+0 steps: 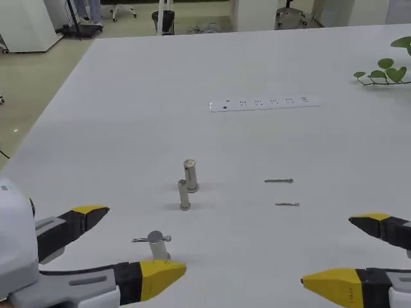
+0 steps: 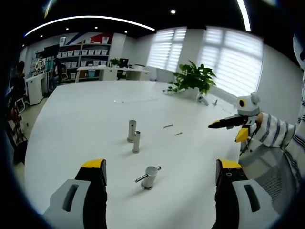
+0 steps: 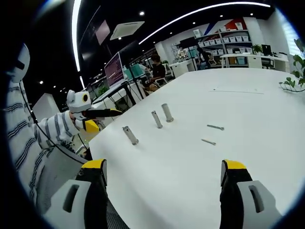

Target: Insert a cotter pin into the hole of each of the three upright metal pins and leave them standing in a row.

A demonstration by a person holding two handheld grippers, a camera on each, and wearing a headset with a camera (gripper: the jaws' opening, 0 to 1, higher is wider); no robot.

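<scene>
1. Left gripper (image 1: 144, 239) and right gripper (image 1: 327, 249) — jaws spread, holding nothing.
2. Nearest metal pin (image 1: 157, 245) carries a cotter pin (image 1: 139, 240); second pin (image 1: 184, 194) and third pin (image 1: 190, 174) stand bare behind — two loose cotter pins (image 1: 279, 181) lie on the counter (image 1: 257, 141).

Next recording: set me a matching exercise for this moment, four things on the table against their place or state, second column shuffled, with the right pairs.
1. nearest metal pin
2. two farther metal pins
3. loose cotter pins
4. power strip

a. lying flat, right of the metal pins
b. standing close together, nothing through them
c. white, lying beyond the pins
d. already fitted with a cotter pin

Pairs: 1-d, 2-b, 3-a, 4-c
</scene>
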